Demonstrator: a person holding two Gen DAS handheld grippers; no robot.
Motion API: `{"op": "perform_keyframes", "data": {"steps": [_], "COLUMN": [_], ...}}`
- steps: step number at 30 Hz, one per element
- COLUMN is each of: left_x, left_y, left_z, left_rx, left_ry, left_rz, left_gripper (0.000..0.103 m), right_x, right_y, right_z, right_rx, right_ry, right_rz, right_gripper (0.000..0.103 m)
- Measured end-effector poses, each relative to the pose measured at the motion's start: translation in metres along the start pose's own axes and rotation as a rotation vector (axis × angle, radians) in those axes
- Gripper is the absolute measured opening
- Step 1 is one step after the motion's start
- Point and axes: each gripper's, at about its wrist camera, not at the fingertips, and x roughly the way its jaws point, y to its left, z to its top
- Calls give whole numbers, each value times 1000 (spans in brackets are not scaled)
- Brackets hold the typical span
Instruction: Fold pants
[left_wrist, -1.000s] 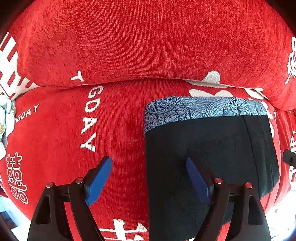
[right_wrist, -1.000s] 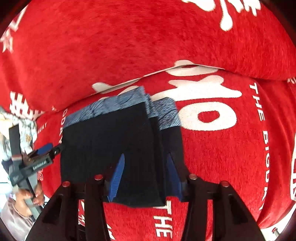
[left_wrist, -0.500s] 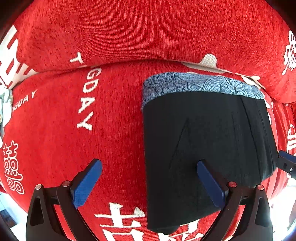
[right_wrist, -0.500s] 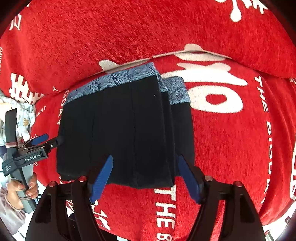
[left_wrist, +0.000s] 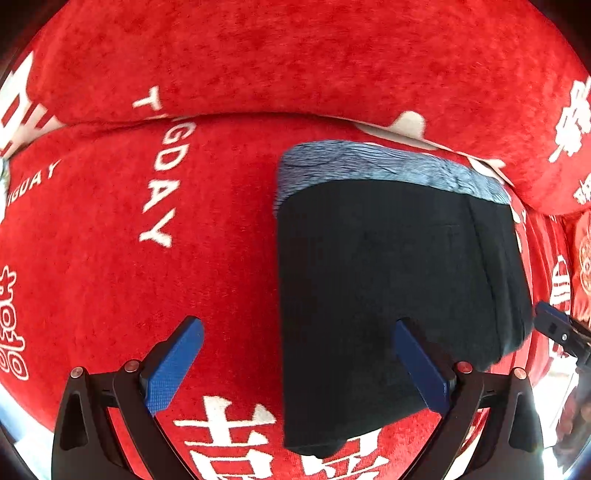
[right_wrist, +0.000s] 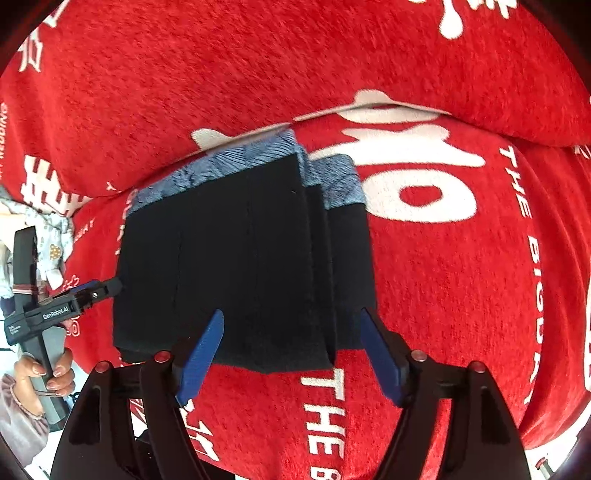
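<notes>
My left fingers (left_wrist: 295, 369) stand spread wide with nothing gripped: one blue pad (left_wrist: 173, 369) hangs over bare red cover, the other over the near left part of the pants (left_wrist: 388, 277). My right fingers (right_wrist: 291, 354) are parted too, holding nothing, straddling the pants' near edge (right_wrist: 236, 258) from above. In the right wrist view my left hand (right_wrist: 55, 373) shows on the handle at the far left, its tip just beside the bundle's side.

The risk, as I judge it, is the bundle springing loose now that nothing pins it. The layers on the right side sit stepped rather than flush, so a brush from a pad as I pull away could drag the top layer off. The plush red sofa cover (left_wrist: 110, 258) may also catch the cloth if I slide rather than lift.

The pants lie on the sofa seat, close against the back cushion (left_wrist: 295, 55). They are black, folded into a compact rectangle, with a blue-grey patterned waistband (left_wrist: 388, 166) along the far edge. A second strip of that band peeks out on the right, and a small corner pokes out at the near edge.
</notes>
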Motion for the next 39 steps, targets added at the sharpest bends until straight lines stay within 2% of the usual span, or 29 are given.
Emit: {"op": "perform_keyframes", "data": {"steps": [4,6,7,8,9,10,13,17,20,29,30,31,32,34,36,39], "left_x": [5,5,6,7,8,11,18,22,22,15,14,15,16,16,16,18], "left_y": [-7,-4,-4,-5,-5,-8,-13,-17,-19,6,8,9,11,17,18,15], "left_z": [2,4,5,5,4,3,0,-4,-2,11,12,13,15,16,17,18], "left_rx": [6,-1,-5,-6,-3,2,19,18,20,-18,-22,-26,-30,-34,-37,-36], "left_ry": [12,15,19,22,25,27,46,57,59,52,51,52,56,63,66,67], "left_rz": [-14,-15,-16,-16,-10,-6,2,-3,-9,-38,-42,-47,-53,-58,-63,-69], "left_gripper": [103,103,103,103,103,103,103,103,103,103,103,103,103,103,103,103], "right_x": [7,12,14,17,17,18,21,23,22,21,20,19,17,15,15,16], "right_y": [0,-3,-4,-4,-6,-10,-18,-16,-23,-32,-33,-34,-36,-38,-40,-46], "right_z": [3,4,4,2,1,-1,-6,-10,-9,-5,-4,-3,-2,0,2,8], "right_rx": [-2,13,12,-4,-8,-1,12,-11,24,55,56,54,51,49,47,59], "right_ry": [26,47,59,69,73,77,98,107,112,125,123,119,113,107,106,98], "right_rz": [32,72,65,14,-8,-7,-2,-14,21,60,62,63,67,76,74,73], "right_gripper": [78,73,55,31,23,17,14,14,14,17,19,27,40,52,55,66]}}
